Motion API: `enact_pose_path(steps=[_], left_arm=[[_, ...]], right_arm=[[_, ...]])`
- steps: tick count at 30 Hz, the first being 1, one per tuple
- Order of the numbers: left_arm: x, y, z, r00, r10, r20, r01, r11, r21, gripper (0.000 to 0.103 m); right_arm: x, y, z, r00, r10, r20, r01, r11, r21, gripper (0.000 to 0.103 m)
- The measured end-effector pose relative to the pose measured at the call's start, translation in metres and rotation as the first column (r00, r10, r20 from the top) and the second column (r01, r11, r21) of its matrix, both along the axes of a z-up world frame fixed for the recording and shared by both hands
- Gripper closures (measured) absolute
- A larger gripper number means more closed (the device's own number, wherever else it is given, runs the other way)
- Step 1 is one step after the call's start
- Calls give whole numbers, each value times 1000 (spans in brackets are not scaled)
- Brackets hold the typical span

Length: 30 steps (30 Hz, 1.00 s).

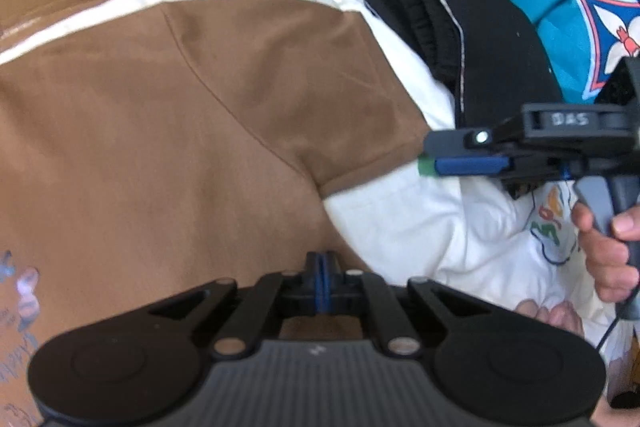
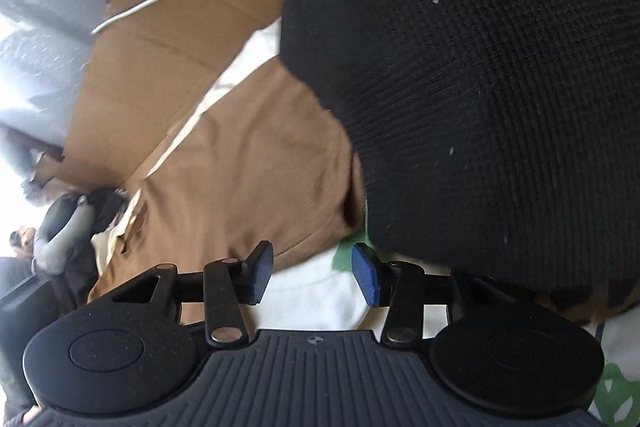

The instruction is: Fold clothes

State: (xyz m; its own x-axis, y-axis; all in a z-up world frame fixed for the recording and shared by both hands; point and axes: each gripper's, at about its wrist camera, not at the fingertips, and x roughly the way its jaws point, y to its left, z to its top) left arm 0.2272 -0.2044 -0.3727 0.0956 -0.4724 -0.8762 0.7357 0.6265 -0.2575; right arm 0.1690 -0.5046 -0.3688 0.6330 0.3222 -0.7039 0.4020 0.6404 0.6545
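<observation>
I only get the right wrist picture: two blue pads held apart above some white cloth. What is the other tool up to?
Observer: The left tool is shut, its blue pads pressed together low over the brown garment. I cannot tell whether any cloth is pinched between them.
Operator: All I see of that black knit stuff is a close-up. What is it?
Observer: The left view shows a folded black pile at the far edge.
Operator: Anything colourful?
Observer: A teal garment with a red, white and blue print lies beyond that pile.
</observation>
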Motion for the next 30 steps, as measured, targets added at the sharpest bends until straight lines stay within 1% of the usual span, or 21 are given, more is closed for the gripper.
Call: enact_pose_path(steps=[3,4,5,7,8,11,12,14,17,19,22,24,28,30], left_arm=[[5,-2,4,1000,16,21,-16,1000,-22,101],[6,-4,5,999,20,26,-19,999,-29,101],[7,-5,5,999,22,30,-21,999,-37,101],[8,-7,6,999,21,39,-20,999,-48,101],[9,-9,6,999,16,43,-14,999,-50,101],[10,-10,4,999,9,51,-7,999,-42,101],[11,-11,1,999,13,48,-11,999,-38,101],[12,-10,-4,999,23,42,-22,999,-25,101],[13,-6,-11,999,40,28,-40,999,-2,101],[13,-7,-8,999,35,29,-35,999,-4,101],[11,-8,1,999,21,44,-19,998,-56,100],[13,-9,4,998,22,55,-18,997,-69,100],[18,-17,-1,997,6,75,-1,998,-68,100],[22,-23,-7,997,-3,83,8,998,-59,100]], right_arm=[[2,-7,-7,998,-61,-32,62,998,17,58],[1,-10,-9,995,-85,-45,86,996,25,64],[2,-11,-9,993,-101,-56,102,995,20,78],[5,-10,-7,991,-108,-73,108,994,-15,97],[6,-10,-6,992,-106,-76,104,994,-32,98],[8,-10,6,995,-90,-40,85,991,-99,100],[8,-12,11,995,-93,-22,90,988,-125,100],[10,-16,18,994,-108,-6,105,979,-175,103],[13,-21,18,994,-108,-15,102,969,-223,102],[12,-23,17,994,-106,-30,97,970,-224,102],[8,-21,22,997,-78,-21,71,969,-236,101],[5,-19,27,998,-59,-8,55,968,-245,101],[4,-15,35,1000,-25,15,28,968,-249,101],[6,-10,39,1000,9,18,-3,960,-279,101]])
